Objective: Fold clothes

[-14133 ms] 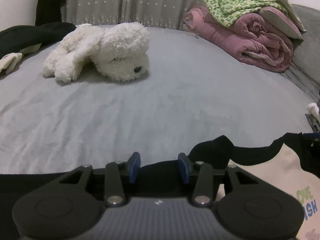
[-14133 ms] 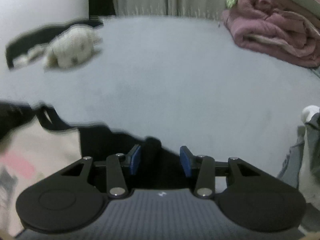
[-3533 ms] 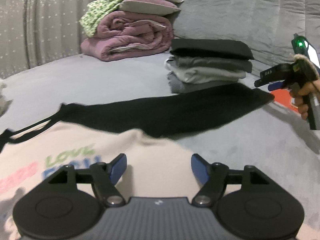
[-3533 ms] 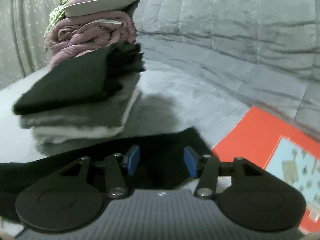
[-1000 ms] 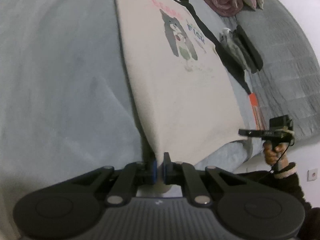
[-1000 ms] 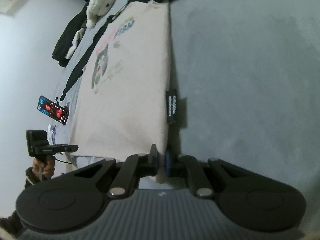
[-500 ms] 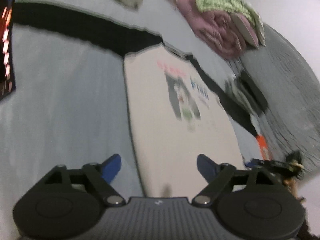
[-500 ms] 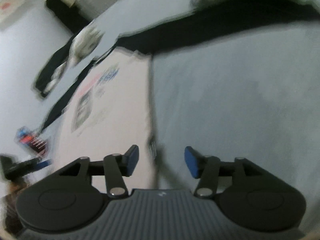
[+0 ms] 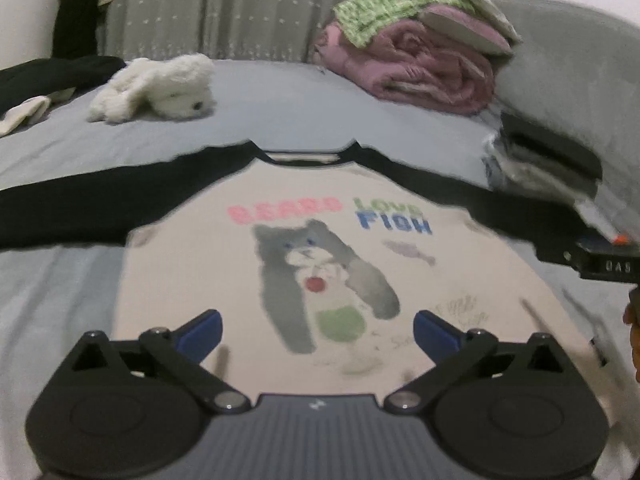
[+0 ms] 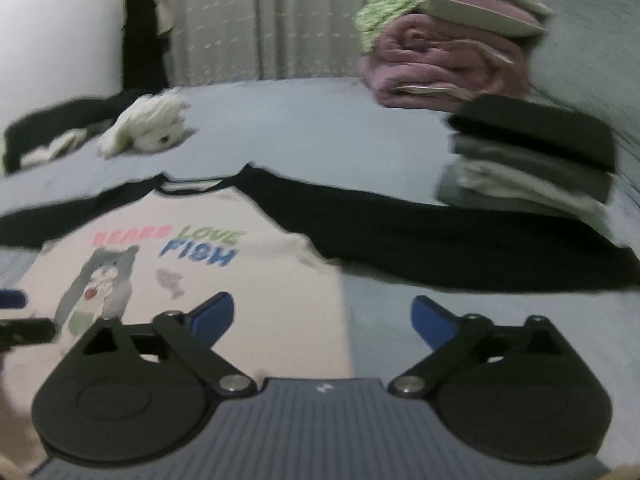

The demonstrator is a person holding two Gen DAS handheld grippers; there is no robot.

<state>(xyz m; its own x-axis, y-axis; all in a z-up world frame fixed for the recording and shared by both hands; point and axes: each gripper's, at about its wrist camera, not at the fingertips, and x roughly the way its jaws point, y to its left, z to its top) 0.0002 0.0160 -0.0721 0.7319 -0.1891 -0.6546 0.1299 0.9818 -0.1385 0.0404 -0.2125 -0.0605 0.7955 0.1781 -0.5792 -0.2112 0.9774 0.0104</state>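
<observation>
A cream shirt [image 9: 208, 264] with black sleeves and a bear print lies flat, face up, on the grey bed, sleeves spread to both sides. My left gripper [image 9: 316, 330] is open and empty above the shirt's lower middle. The shirt also shows in the right wrist view [image 10: 256, 280]. My right gripper [image 10: 322, 316] is open and empty over the shirt's right side edge, near the right black sleeve [image 10: 460, 248]. The right gripper's tip shows at the right edge of the left wrist view [image 9: 600, 266].
A stack of folded clothes [image 10: 532, 160] stands at the right behind the sleeve. A rolled pink blanket [image 9: 420, 68] with a green cloth lies at the back. A white plush toy [image 9: 160, 88] and dark clothes [image 9: 44, 76] lie at the back left.
Both grippers let go of the shirt's hem corners and opened wide. Both have swung to face the shirt from its bottom edge, and the shirt now lies spread flat.
</observation>
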